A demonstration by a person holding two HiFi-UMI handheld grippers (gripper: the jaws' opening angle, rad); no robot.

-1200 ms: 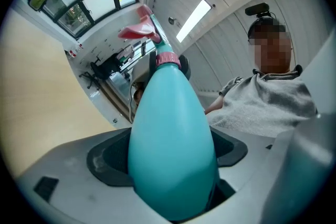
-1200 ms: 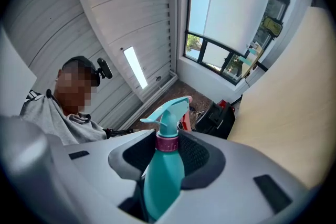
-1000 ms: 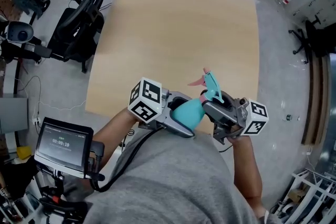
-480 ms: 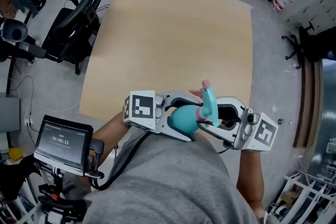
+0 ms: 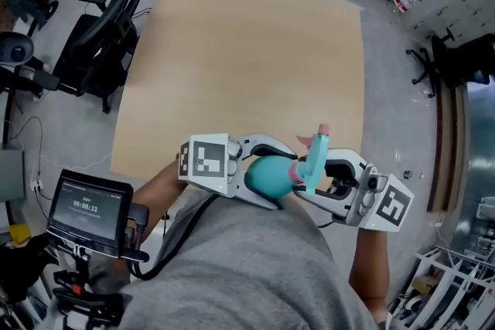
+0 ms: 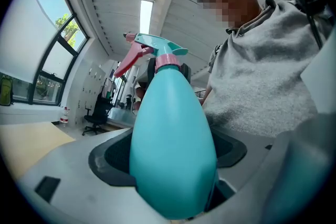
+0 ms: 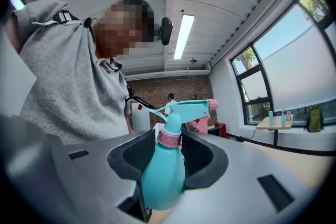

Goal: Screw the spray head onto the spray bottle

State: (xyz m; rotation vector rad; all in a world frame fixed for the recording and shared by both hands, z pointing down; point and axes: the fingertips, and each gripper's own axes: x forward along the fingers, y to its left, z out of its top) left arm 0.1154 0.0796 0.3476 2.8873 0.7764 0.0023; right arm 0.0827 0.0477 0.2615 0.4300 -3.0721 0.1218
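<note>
Now: left gripper jaws clamp bottle, right gripper jaws clamp head at collar, mid-air by table's near edge. Judged best: bottle fixed, axes aligned, twist until snug.

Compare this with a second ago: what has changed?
The right hand-held gripper rolled, swinging the spray head from leaning left to upright in the head view. The left hand-held gripper rolled too, with the bottle. Both grips held; nothing was taken or let go.
</note>
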